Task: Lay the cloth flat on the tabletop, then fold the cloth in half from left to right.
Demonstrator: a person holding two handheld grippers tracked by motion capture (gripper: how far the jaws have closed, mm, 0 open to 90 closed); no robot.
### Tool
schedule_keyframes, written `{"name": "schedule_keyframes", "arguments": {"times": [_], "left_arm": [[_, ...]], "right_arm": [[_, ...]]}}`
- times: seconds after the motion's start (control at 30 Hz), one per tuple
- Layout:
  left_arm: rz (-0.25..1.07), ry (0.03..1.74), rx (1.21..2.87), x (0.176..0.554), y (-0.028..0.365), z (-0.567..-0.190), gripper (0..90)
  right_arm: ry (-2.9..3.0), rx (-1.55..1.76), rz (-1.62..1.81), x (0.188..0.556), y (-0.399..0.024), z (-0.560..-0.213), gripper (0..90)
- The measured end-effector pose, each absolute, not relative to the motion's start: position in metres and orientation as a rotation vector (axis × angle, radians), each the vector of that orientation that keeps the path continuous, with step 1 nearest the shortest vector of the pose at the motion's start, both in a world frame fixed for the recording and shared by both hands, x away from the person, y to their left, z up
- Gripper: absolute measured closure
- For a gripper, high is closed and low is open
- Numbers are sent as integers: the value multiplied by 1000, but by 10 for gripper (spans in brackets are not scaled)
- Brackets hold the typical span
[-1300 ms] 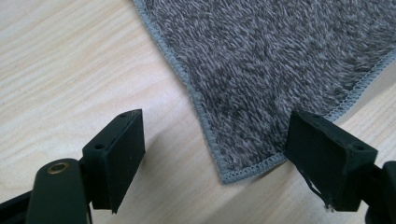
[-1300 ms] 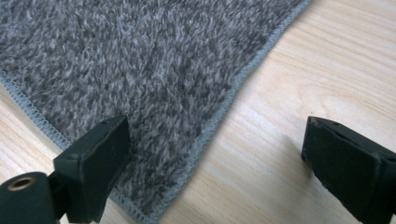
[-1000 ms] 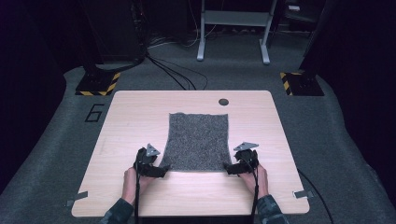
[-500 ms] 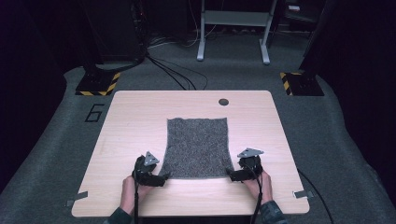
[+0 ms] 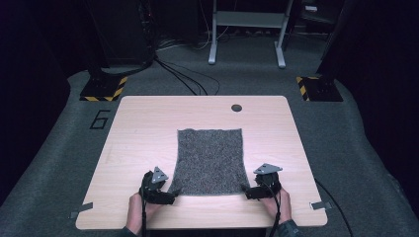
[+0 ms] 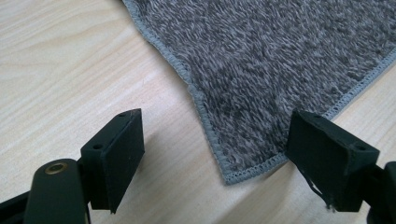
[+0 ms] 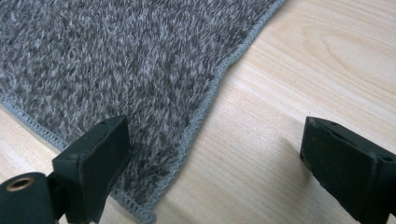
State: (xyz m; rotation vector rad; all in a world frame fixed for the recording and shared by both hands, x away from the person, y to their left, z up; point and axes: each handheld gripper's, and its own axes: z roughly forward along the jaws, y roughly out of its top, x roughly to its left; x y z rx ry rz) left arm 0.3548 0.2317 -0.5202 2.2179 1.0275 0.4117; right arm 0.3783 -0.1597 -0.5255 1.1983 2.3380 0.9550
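We hold the left gripper (image 5: 174,193) and the right gripper (image 5: 245,191) low over the table (image 5: 148,128), hands near its front edge, each angled inward at a near corner of the grey towel (image 5: 210,160). Both sets of jaws stand released, a towel corner lying flat between each pair, unpinched. Bare wood lies outward of each gripper.

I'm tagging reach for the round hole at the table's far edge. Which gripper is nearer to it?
Right. The hole sits right of centre; the right gripper is at the cloth's near right corner, the left gripper at its near left corner, farther off.
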Motion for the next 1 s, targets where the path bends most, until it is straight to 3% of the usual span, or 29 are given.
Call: {"name": "schedule_keyframes", "arguments": {"times": [0.43, 1.0], "left_arm": [[409, 1038, 2159, 360, 243, -503, 142], [370, 1113, 2097, 448, 258, -483, 121]], "right_arm": [[2342, 1203, 993, 376, -161, -522, 74], [2433, 1014, 1148, 382, -87, -490, 94]]}}
